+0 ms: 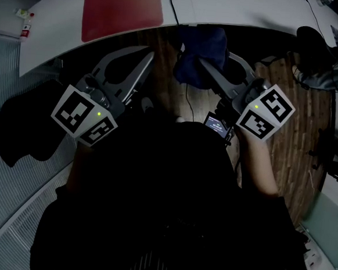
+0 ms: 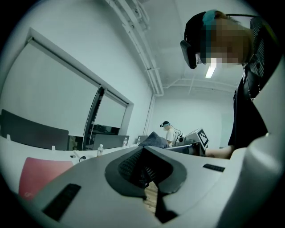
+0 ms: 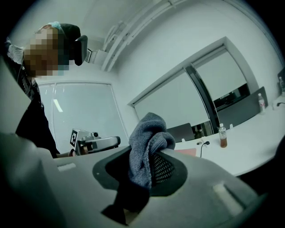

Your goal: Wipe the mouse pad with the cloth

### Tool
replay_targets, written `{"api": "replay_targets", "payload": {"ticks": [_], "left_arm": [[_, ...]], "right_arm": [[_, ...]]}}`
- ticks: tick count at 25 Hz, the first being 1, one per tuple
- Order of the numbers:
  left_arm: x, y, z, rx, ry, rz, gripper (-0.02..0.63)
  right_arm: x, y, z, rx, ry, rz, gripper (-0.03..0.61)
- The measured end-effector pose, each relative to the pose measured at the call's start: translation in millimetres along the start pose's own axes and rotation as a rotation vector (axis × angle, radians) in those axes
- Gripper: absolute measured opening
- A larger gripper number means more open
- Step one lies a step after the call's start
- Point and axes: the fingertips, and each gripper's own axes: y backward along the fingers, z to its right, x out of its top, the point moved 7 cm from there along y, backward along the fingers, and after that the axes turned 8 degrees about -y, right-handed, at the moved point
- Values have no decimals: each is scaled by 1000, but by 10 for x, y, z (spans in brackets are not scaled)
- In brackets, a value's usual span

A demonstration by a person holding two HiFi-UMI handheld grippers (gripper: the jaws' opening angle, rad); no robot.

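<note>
Pale tabletop curves across the top of the head view, with the red mouse pad lying flat at upper left, well apart from both tools, which hang over wooden floor short of the table edge. We see the right gripper at centre carrying the dark blue cloth, and the left gripper beside it with its jaws pressed together on nothing. From the left gripper view, the left gripper shows its jaws meeting at the tip with nothing between them, and the mouse pad sits at lower left. From the right gripper view, the right gripper is clenched on a bunched fold of the cloth, most of which bulges above the tips; the mouse pad is a thin strip behind it. We judge three risks: the bunched fold could slip free under wiping pressure, the unpinned pad could slide along with the stroke, and a steep approach could drag hard jaw tips across the pad instead of fabric.
</note>
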Motion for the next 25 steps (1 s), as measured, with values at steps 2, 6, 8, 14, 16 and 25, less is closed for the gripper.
{"api": "replay_targets", "payload": {"ticks": [2,6,8,14,16,25], "left_arm": [[11,81,-189,-8,1,3,6],[-1,195,-512,-36,-8,-4,6],[-18,262,-672,-40,8,1,6],[-202,569,-1128,-24,33,12,6],[-245,675,-1299,-1,38,12,6],[-345,1171,-1918,84,92,31,6]], "right_arm": [[31,-169,-14,-28,12,1,100],[104,-493,-52,-53,11,3,100],[126,-688,-75,-51,14,-6,100],[37,-1312,-154,-30,45,-47,100],[7,-1489,-120,-30,17,-48,100],[75,-2243,-196,-21,19,-90,100]]}}
